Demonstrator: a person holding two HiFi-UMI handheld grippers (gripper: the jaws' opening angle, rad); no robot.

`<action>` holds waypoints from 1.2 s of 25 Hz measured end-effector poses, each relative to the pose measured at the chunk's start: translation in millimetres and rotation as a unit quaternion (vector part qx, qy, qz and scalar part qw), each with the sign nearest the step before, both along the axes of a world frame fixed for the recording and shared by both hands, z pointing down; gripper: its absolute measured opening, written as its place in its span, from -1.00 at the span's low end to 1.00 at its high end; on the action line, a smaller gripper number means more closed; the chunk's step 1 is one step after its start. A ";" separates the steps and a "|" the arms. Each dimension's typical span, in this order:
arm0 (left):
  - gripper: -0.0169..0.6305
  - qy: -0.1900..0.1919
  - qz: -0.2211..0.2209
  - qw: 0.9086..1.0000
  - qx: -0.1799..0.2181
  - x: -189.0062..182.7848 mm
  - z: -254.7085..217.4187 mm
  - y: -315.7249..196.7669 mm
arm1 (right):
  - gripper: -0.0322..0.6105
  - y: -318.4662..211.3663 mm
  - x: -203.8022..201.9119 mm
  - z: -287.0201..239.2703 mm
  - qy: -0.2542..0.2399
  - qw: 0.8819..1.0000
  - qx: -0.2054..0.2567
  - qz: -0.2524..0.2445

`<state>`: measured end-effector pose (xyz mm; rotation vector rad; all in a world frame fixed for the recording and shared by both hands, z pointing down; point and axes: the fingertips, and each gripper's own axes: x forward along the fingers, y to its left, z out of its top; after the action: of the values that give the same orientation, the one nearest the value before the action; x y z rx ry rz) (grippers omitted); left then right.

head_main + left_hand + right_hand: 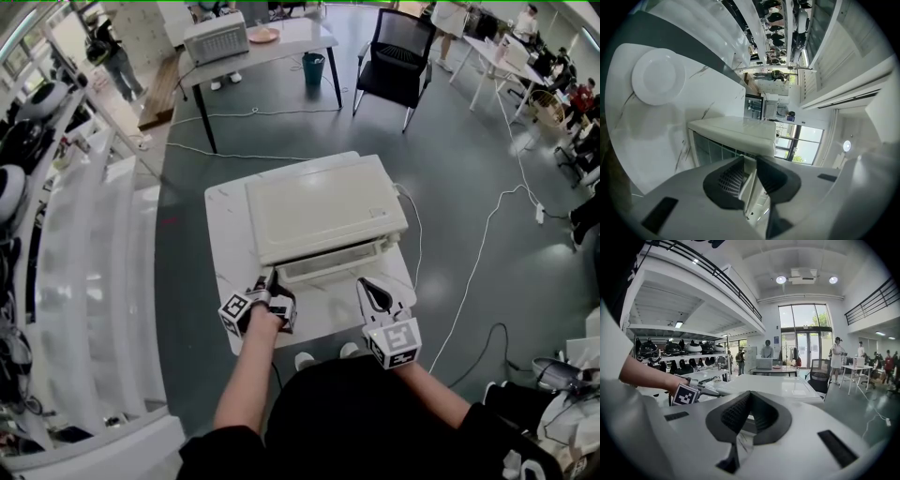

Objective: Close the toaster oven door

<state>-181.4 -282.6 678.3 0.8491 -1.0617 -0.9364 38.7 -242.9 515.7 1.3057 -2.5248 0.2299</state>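
Ribbed jaws of left gripper (750, 161) pinch the toaster oven door (330, 262), thin-edged and white; right gripper (750, 394) clenched.

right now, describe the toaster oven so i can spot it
Find the marble table nearest the person. A cream toaster oven covers most of it. Unlike the far table's oven, it has the left gripper and right gripper at its front.
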 end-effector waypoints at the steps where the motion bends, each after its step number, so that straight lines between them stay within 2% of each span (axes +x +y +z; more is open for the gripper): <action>1: -0.65 0.002 -0.003 1.000 0.003 -0.8 -0.1 -0.1 | -0.84 0.8 -0.5 0.5 0.000 1.000 -0.001 0.000; 8: -0.64 0.005 -0.012 1.000 0.012 -3.0 2.1 1.2 | -0.84 9.8 3.3 3.4 -0.006 1.000 -0.004 -0.002; 14: -0.64 0.008 -0.006 0.998 0.062 -0.9 -9.1 -4.4 | -0.84 20.9 8.0 4.5 -0.005 1.000 -0.009 -0.010; 20: -0.64 0.000 -0.006 0.997 0.073 4.5 -21.4 3.6 | -0.84 32.7 11.6 2.5 -0.008 1.000 -0.009 -0.015; 25: -0.64 -0.029 0.012 0.993 0.112 16.2 -53.1 26.0 | -0.84 43.1 21.5 -0.3 -0.018 1.000 -0.006 -0.015; 30: -0.64 -0.037 0.016 0.991 0.129 24.2 -71.9 63.1 | -0.84 53.9 27.1 2.5 -0.022 1.000 -0.010 -0.017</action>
<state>-157.2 -219.5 606.4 1.1185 -1.0001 -1.0354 65.8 -189.0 518.2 1.2623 -2.5717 0.2784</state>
